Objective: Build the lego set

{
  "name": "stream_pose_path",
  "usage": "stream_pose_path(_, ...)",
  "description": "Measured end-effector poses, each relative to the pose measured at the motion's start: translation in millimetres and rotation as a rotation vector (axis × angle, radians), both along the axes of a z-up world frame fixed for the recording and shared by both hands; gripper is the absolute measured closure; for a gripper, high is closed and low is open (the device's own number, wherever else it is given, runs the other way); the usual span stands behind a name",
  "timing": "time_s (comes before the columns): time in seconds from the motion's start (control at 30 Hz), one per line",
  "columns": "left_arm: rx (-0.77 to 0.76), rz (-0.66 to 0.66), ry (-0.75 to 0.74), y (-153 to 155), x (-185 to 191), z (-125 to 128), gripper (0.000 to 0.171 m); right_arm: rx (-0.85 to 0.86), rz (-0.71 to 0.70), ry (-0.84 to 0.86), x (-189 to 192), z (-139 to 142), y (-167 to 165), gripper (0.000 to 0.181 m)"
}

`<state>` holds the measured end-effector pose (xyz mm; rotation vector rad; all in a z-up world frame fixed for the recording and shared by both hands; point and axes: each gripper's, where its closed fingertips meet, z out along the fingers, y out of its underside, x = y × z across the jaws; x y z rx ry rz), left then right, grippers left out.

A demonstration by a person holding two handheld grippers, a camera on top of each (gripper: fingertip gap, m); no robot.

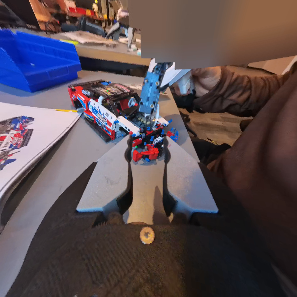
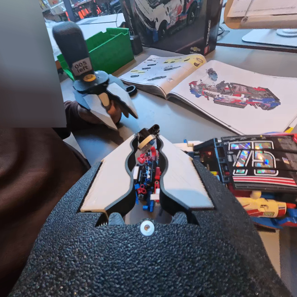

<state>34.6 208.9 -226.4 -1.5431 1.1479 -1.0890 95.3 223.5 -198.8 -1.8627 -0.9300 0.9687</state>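
Left tongs (image 1: 147, 141) open, empty, hovering low over the grey desk (image 1: 64, 157), tips just short of the Lego race car's (image 1: 104, 109) unfinished nose, where loose-looking red and blue pins (image 1: 145, 153) cluster. Car at twelve o'clock from those tips, on the desk near its edge. Right tongs (image 2: 147, 138) closed on a small black-and-cream wheel piece (image 2: 145, 139), poised above the car's open front frame (image 2: 147, 176). Black roof panel (image 2: 257, 160) at three o'clock in the right wrist view. Open instruction booklet (image 2: 225, 99) at one o'clock, green bin (image 2: 110, 48) at eleven, set box (image 2: 173, 25) at twelve. Blue bin (image 1: 35, 61) at ten o'clock in the left wrist view.
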Motion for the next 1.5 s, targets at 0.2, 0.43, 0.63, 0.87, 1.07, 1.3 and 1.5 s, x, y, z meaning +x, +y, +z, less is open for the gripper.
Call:
stream_pose_path(0.2,-0.071,-0.113,0.117,-8,34,-10,0.116,0.002,0.017,0.014,-9,4,-2,0.159)
stream_pose_path(0.43,0.078,-0.094,0.146,3,45,-5,0.151,-0.041,0.011,0.097,-17,10,-4,0.159)
stream_pose_path(0.63,0.051,-0.204,0.184,-8,38,-9,0.152,-0.077,0.083,0.004,-11,-8,-16,0.153)
stream_pose_path(0.87,0.031,-0.311,0.322,-9,31,-15,0.152,0.103,0.132,-0.259,-3,-8,-11,0.125)
stream_pose_path(1.07,0.183,-0.386,0.413,-18,33,-17,0.152,0.17,0.283,-0.416,-24,-19,-20,0.125)
stream_pose_path(1.3,0.195,-0.424,0.412,-22,33,-23,0.152,0.096,0.356,-0.455,-22,-41,-29,0.151)
stream_pose_path(1.5,0.141,-0.42,0.316,-20,34,-16,0.152,0.06,0.342,-0.413,-21,-39,-27,0.151)
